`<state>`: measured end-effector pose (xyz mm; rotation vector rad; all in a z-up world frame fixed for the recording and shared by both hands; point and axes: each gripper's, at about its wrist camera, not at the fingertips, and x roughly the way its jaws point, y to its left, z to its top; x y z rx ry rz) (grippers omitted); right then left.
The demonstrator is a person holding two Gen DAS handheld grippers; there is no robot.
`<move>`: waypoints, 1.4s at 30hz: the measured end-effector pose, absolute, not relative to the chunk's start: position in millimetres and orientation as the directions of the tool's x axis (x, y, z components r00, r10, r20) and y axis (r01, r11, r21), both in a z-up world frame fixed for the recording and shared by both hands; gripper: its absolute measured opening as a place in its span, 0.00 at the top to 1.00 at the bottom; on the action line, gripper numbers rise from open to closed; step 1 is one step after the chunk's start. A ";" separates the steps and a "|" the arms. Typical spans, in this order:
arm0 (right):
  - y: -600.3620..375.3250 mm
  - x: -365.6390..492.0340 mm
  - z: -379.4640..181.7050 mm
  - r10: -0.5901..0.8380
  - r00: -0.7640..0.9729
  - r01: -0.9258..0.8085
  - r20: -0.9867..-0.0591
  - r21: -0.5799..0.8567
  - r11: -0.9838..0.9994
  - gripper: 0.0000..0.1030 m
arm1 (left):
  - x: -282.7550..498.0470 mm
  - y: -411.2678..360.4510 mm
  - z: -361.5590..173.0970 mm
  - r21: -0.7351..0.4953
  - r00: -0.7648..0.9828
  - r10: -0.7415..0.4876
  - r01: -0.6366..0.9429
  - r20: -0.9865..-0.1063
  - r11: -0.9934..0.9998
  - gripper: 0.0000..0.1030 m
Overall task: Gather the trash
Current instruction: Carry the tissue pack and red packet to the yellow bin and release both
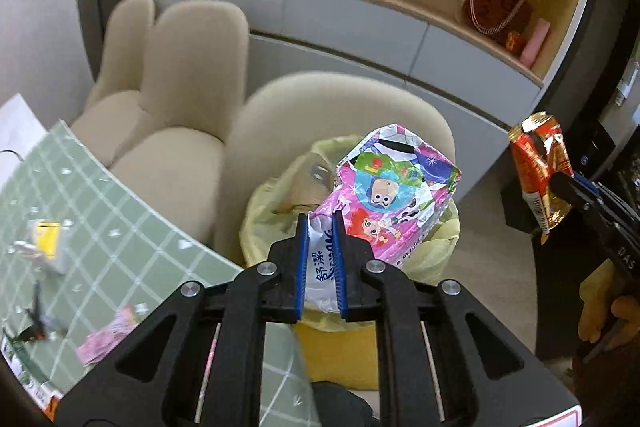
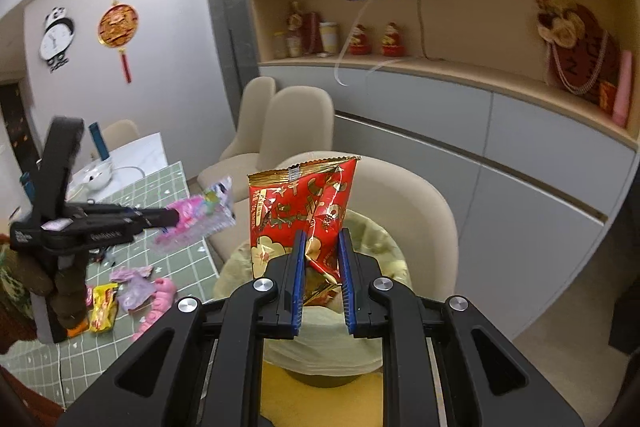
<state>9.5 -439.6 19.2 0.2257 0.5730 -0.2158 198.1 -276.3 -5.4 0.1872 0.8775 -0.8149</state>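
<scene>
My left gripper (image 1: 320, 221) is shut on a pink cartoon-printed tissue pack (image 1: 394, 195) and holds it over a bin lined with a pale yellow bag (image 1: 272, 211). My right gripper (image 2: 322, 241) is shut on a red and gold snack wrapper (image 2: 304, 203) above the same bin (image 2: 384, 247). In the left wrist view the right gripper (image 1: 560, 187) with the wrapper (image 1: 540, 167) shows at the right edge. In the right wrist view the left gripper (image 2: 176, 217) with the pink pack (image 2: 200, 219) shows at the left.
A green checked table (image 1: 112, 219) at the left carries more trash: a yellow packet (image 2: 102, 307), pink wrappers (image 2: 138, 287), a yellow-white piece (image 1: 46, 239). Beige chairs (image 1: 184, 99) stand behind the bin. Grey cabinets and shelves (image 2: 500, 131) line the wall.
</scene>
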 end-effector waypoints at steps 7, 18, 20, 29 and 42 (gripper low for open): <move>-460.1 16.9 -3.1 -0.162 0.776 0.331 -0.610 0.175 0.927 0.84 | 221.6 -329.7 -47.3 -0.201 0.278 -0.537 0.716 -0.796 0.669 0.90; -473.3 26.2 -19.0 -0.179 0.741 0.365 -0.647 0.165 0.916 0.84 | 230.6 -377.5 -84.9 -0.202 0.213 -0.510 0.741 -0.833 0.640 0.90; -473.6 29.7 -21.6 -0.176 0.738 0.364 -0.651 0.165 0.917 0.84 | 227.1 -380.2 -90.1 -0.206 0.193 -0.502 0.747 -0.843 0.632 0.90; -466.5 51.7 -26.6 -0.136 0.743 0.325 -0.655 0.176 0.929 0.84 | 238.2 -345.1 -61.4 -0.313 0.190 -0.589 0.699 -0.786 0.643 0.55; -440.8 156.9 -119.0 0.022 0.544 0.173 -0.839 0.138 0.975 0.84 | 210.1 -234.5 -33.3 -0.297 0.308 -0.590 0.639 -0.746 0.709 0.55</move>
